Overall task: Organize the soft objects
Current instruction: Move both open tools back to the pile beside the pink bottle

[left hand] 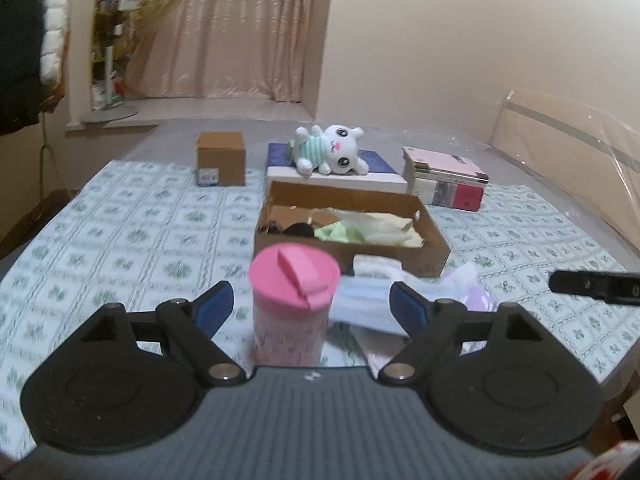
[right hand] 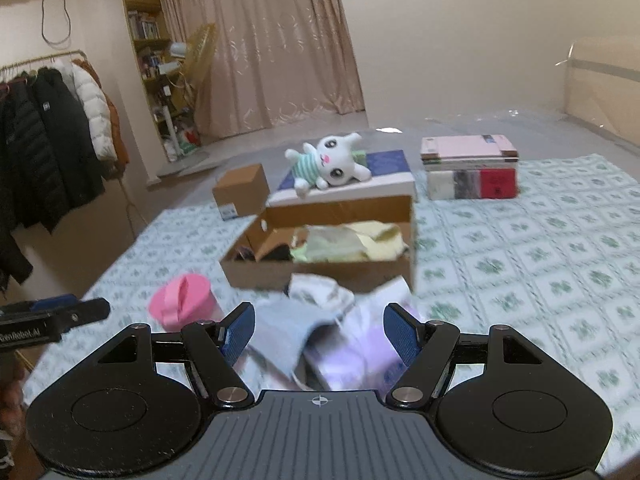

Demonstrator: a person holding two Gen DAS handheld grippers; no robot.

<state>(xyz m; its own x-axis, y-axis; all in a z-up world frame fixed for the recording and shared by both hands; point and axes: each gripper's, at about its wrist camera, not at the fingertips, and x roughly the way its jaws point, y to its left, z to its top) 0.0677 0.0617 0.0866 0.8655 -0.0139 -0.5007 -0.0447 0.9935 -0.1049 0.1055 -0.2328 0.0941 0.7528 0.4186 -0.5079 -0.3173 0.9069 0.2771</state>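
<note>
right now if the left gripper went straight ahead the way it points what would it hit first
Most likely the pink cup: it stands on the bedspread right between the open fingers of the left gripper. Behind it lie a light blue cloth and the cardboard box, though depth is hard to judge.

Two fisheye views looked forward and slightly down across a bed [left hand: 132,236]. The left wrist camera sat low and close behind a pink cup [left hand: 294,300]; the right wrist camera sat further right, seeing the left tool [right hand: 94,307]. Both shared the open cardboard box [left hand: 432,256] and plush toy [right hand: 332,164].
</note>
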